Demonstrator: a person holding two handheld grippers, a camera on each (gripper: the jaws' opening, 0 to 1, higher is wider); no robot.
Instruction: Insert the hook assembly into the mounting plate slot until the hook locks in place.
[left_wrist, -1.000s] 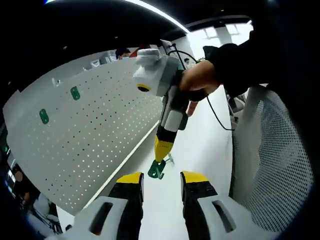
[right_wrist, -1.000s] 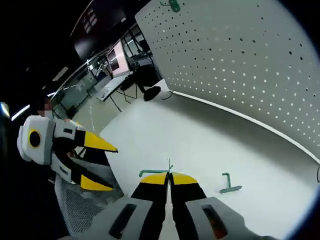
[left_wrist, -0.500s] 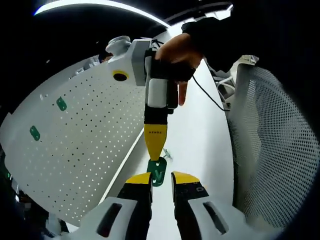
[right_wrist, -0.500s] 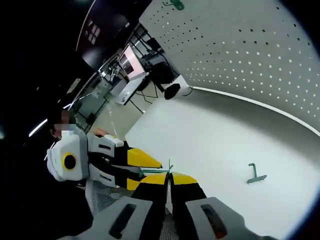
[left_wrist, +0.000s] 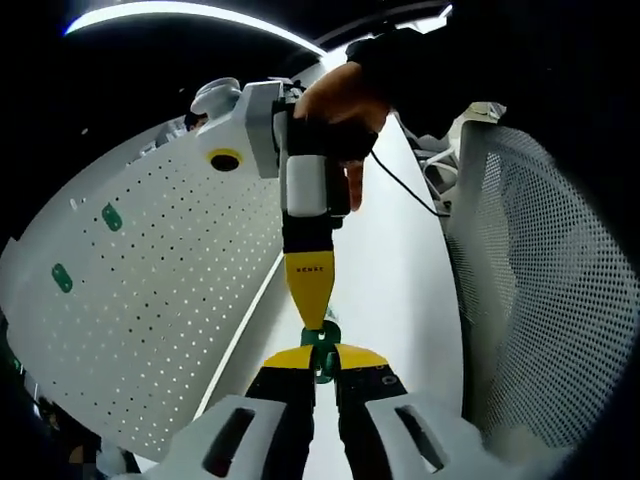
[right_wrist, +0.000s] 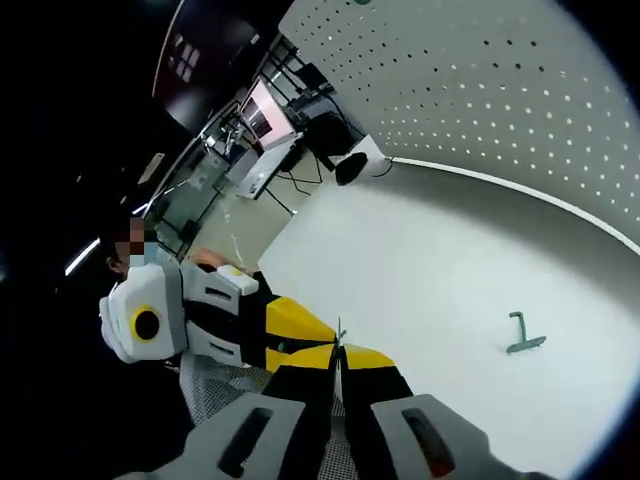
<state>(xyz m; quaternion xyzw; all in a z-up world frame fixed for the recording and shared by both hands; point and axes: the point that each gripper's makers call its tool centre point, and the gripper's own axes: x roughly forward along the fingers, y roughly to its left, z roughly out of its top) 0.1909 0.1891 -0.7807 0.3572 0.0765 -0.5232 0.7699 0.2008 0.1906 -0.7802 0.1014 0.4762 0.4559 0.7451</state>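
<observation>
Both grippers meet over the white table (right_wrist: 420, 260). The right gripper (left_wrist: 310, 318) and left gripper (left_wrist: 322, 352) are closed tight on one green hook (left_wrist: 326, 340). Another green hook (right_wrist: 524, 335) lies near the pegboard (right_wrist: 500, 100) edge.

The left gripper view looks along its own jaws, low over the white table (left_wrist: 400, 290), with the pegboard (left_wrist: 160, 290) filling the left of the frame and the right gripper (left_wrist: 312, 322) very near, coming down from the upper centre. The right gripper view faces across the same table (right_wrist: 420, 270), with the pegboard (right_wrist: 500, 90) at upper right and the left gripper (right_wrist: 310, 335) close at lower left. Both views share the table and pegboard.
</observation>
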